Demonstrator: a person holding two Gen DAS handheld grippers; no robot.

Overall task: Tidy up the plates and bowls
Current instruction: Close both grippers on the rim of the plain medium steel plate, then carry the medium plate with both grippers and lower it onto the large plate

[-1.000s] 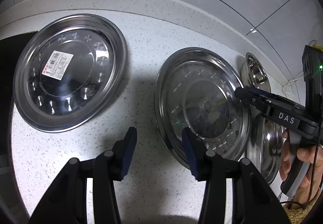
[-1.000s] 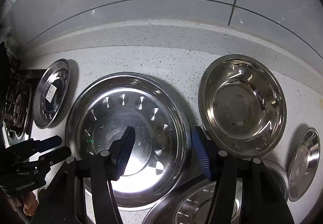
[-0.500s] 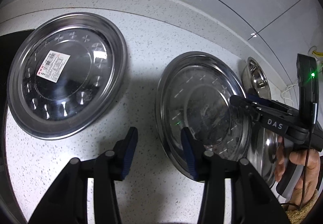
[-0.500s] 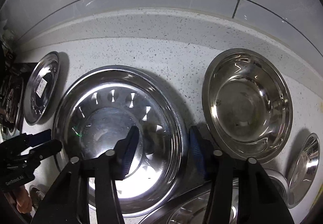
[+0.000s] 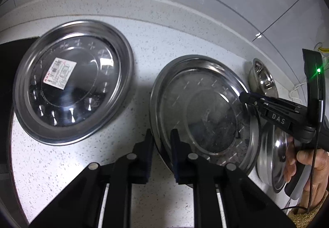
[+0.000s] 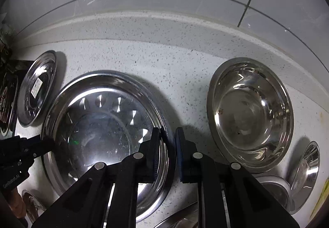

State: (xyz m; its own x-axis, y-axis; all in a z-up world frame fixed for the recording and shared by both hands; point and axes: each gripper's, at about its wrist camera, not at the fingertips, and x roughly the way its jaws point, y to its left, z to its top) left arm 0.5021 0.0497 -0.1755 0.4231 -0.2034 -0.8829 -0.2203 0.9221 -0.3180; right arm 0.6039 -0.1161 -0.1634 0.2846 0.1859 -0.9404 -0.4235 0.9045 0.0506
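Left tool point(image 5: 161, 146) and right tool point(image 6: 167, 145) each pinch opposite rims of the plate point(image 5: 205, 104).

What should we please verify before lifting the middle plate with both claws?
1. Left claw straddles the middle plate's near rim: ok.
2. Right claw straddles the opposite rim: ok.
3. Both claws pinch the rim firmly: cannot tell, a narrow gap shows around it.
4. Labelled plate lies apart from the middle plate: ok.
5. Large bowl sits apart from the right claw: ok.
6. Nothing lies in the middle plate: ok.
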